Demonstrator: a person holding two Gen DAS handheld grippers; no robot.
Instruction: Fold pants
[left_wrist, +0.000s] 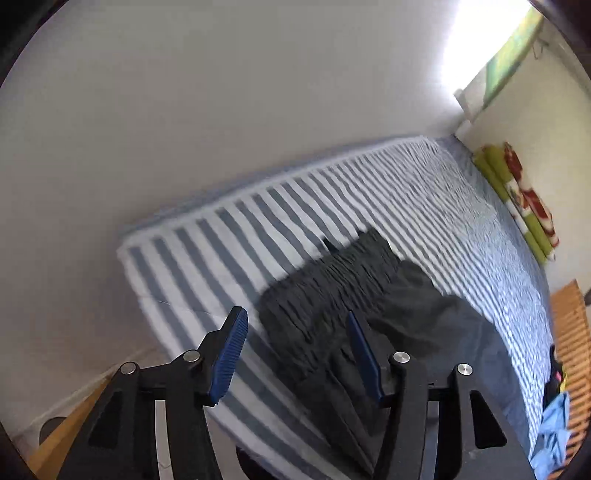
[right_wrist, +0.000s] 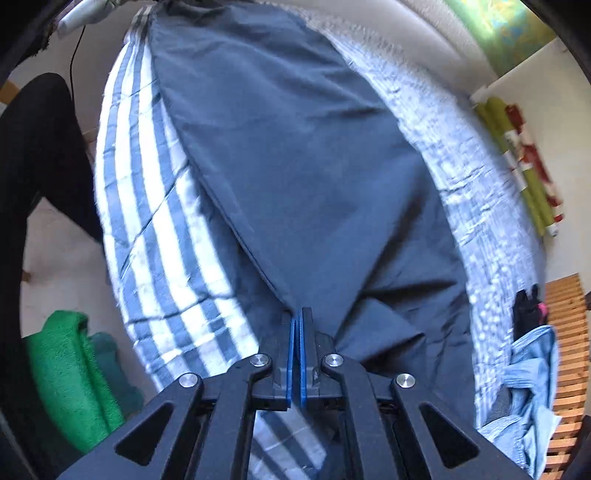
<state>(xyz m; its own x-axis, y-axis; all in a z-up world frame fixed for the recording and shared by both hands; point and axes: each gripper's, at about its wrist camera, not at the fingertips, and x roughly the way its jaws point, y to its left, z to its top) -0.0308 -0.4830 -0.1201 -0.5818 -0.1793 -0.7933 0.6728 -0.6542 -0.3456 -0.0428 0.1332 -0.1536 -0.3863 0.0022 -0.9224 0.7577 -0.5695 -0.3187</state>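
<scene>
Dark grey pants (right_wrist: 295, 155) lie lengthwise on the striped bed (right_wrist: 147, 236). In the right wrist view a folded edge of the cloth runs straight into the tips of my right gripper (right_wrist: 297, 312). Its blue pads stand almost together, with only a thin slit between them, pinching that edge. In the left wrist view the gathered waistband end of the pants (left_wrist: 332, 280) lies just beyond my left gripper (left_wrist: 293, 312). That gripper hovers above the cloth with its blue pads (left_wrist: 229, 354) wide apart and nothing between them.
The blue-and-white striped bed (left_wrist: 229, 236) fills both views, against a white wall. A green and red rolled blanket (left_wrist: 517, 199) lies along the far side. A wooden slatted frame (right_wrist: 565, 332) with blue clothes (right_wrist: 532, 369) stands right. Green towels (right_wrist: 70, 369) and a person's dark leg (right_wrist: 40, 147) are left.
</scene>
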